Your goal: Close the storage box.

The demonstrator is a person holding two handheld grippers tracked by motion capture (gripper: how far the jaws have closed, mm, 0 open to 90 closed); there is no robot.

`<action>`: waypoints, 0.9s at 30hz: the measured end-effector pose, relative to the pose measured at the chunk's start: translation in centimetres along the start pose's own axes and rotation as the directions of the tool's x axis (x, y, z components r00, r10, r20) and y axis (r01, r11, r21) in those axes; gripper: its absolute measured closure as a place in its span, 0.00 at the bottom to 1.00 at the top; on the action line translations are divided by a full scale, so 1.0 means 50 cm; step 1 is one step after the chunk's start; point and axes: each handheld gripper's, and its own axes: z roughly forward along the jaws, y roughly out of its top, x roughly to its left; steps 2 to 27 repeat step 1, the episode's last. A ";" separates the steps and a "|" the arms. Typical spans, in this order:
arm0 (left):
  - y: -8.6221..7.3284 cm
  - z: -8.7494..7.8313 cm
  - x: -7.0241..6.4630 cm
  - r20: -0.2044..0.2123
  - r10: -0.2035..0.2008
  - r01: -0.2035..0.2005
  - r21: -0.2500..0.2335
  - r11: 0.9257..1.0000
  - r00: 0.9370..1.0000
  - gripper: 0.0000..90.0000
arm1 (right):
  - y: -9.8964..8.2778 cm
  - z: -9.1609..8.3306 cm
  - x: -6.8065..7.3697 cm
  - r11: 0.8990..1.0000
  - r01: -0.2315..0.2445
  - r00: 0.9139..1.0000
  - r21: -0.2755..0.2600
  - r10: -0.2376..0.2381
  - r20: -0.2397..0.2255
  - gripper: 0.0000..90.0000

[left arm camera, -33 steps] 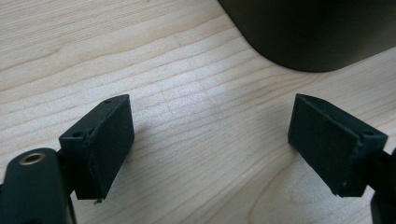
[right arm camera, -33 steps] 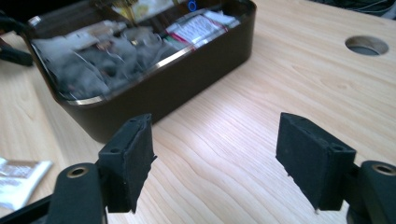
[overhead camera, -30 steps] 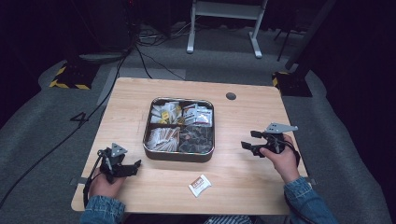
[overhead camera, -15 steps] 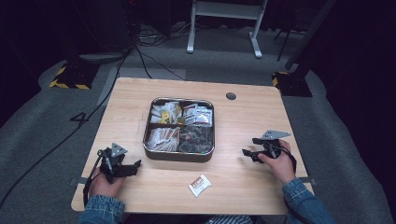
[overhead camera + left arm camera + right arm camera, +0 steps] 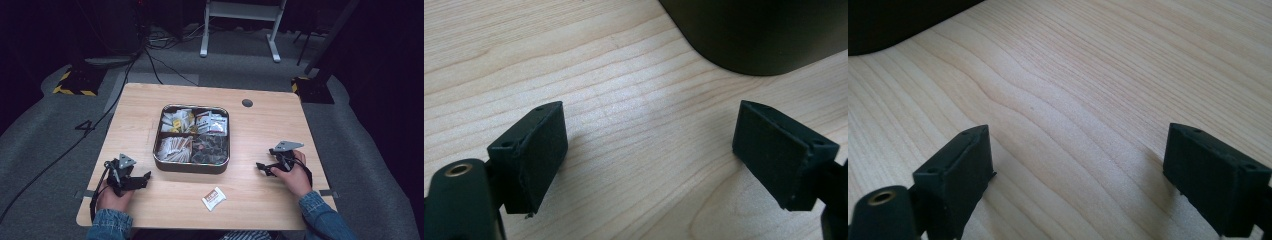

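Observation:
A dark metal tin [image 5: 191, 165] with four compartments of small packets sits mid-table. One loose white and red packet [image 5: 213, 199] lies near the front edge. My left gripper [image 5: 145, 179] rests low on the wood at the front left, open, its jaws wide with bare table between them [image 5: 649, 150]; the tin's dark wall [image 5: 764, 35] lies just ahead of it. My right gripper [image 5: 261, 167] rests at the right of the tin, open, nothing between its jaws [image 5: 1078, 165]. A corner of the tin [image 5: 893, 22] shows at the upper left of the right gripper view.
A round dark grommet [image 5: 247, 103] is set in the table's far right. Beyond the table are cables on grey carpet, a white frame stand [image 5: 240, 25], and yellow-black striped floor blocks [image 5: 75, 82].
My right gripper has dropped down and drawn back toward the table's front right, coming to rest on the wood. The left gripper has stayed put.

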 end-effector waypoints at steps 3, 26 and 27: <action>0.000 0.000 0.000 0.000 0.000 0.000 0.000 1.000 1.000 0.16 | 0.000 0.000 0.000 1.000 0.000 1.000 0.000 0.000 -0.001 0.14; 0.000 0.000 0.000 0.000 0.000 0.000 0.000 1.000 1.000 0.16 | 0.000 0.000 0.000 1.000 0.000 1.000 0.000 0.000 -0.001 0.14; 0.000 0.000 0.000 0.000 0.000 0.000 0.000 1.000 1.000 0.16 | 0.000 0.000 0.000 1.000 0.000 1.000 0.000 0.000 -0.001 0.14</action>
